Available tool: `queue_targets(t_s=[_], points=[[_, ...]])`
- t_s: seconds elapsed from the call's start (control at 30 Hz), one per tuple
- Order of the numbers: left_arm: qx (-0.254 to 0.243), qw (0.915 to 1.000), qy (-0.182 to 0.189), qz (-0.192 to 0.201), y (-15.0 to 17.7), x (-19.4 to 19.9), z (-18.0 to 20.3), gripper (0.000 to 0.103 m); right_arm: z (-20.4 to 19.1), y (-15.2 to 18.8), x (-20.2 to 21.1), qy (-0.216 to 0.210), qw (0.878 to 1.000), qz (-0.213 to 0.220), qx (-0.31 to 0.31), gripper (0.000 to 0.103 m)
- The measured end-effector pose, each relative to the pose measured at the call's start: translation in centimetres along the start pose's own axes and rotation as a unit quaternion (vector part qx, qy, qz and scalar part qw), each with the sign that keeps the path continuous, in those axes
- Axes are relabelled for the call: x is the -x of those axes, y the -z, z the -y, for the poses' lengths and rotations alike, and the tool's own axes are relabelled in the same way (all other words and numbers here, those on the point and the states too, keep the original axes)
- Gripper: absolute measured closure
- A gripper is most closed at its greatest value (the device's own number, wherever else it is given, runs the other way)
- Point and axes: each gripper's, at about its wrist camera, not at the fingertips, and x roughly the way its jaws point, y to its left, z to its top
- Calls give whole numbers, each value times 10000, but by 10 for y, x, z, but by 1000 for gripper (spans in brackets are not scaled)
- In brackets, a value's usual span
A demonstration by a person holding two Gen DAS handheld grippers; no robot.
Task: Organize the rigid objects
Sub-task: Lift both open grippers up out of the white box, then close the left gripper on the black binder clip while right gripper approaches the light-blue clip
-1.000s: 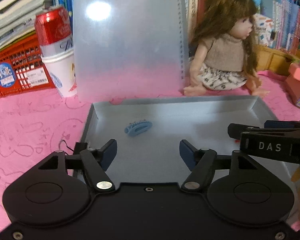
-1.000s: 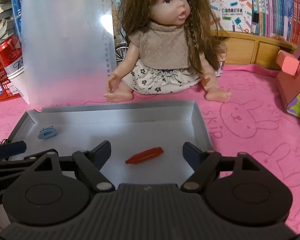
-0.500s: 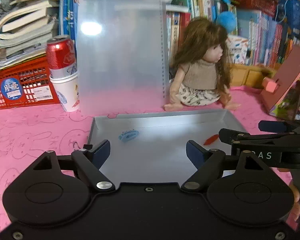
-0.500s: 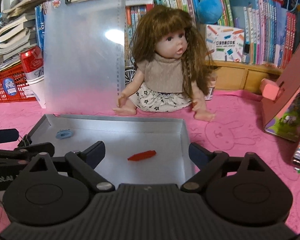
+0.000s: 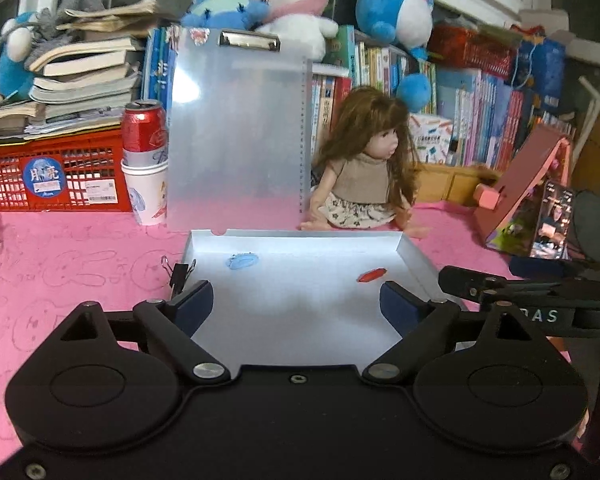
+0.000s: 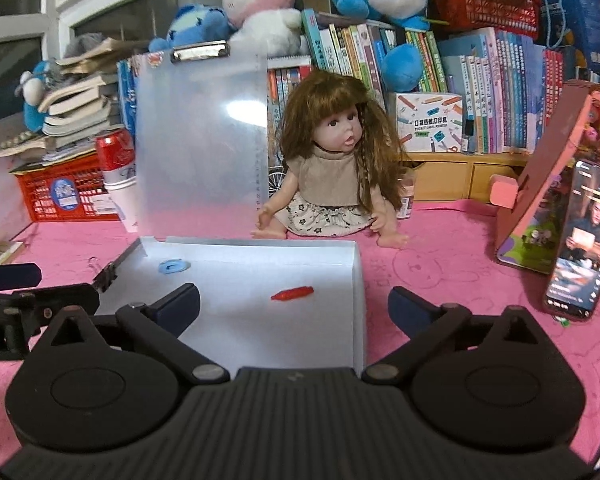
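A: So, how far is the work, as you judge it?

B: The grey tray (image 5: 416, 258) lies on the pink surface (image 5: 80, 264), and two small things are already inside it. The red piece (image 6: 292, 293) is near the right wall, and the blue clip (image 5: 242, 261) is near the far left corner. They lie well apart. I think this part is done.

A: And the two tools?

B: The left gripper (image 5: 296, 306) hangs over the near part of the tray. Its jaws are opening and nothing is between them. The right gripper (image 6: 294, 306) is the same: jaws opening, wide, empty, with the tray's right wall between the pads.

A: What is left, then?

B: I cannot tell for sure. A black binder clip (image 5: 179, 276) sits on the left edge of the tray; maybe it belongs to the task, maybe not.

A: What stands around?

B: Behind the tray, a clipboard (image 5: 240, 132) stands upright, and a doll (image 6: 332, 168) sits beside it. At the left there is a red can (image 5: 145, 132) in a paper cup (image 5: 146, 192). At the right a phone (image 6: 580, 240) leans on a pink stand. None of them blocks the tray, but the doll's feet are near its far wall.
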Motion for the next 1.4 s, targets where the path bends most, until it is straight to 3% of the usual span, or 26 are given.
queue_targets(t_s=[0.43, 1.13, 1.4], points=[[-207, 9995, -43, -235, 47, 35, 4, 9, 0, 32, 45, -237, 9994, 235, 81, 0], [-326, 9992, 131, -191, 118, 102, 10, 8, 15, 90, 81, -562, 9981, 8, -251, 0], [-335, 9993, 43, -162, 139, 120, 8, 8, 11, 113, 92, -668, 9976, -58, 194, 0]])
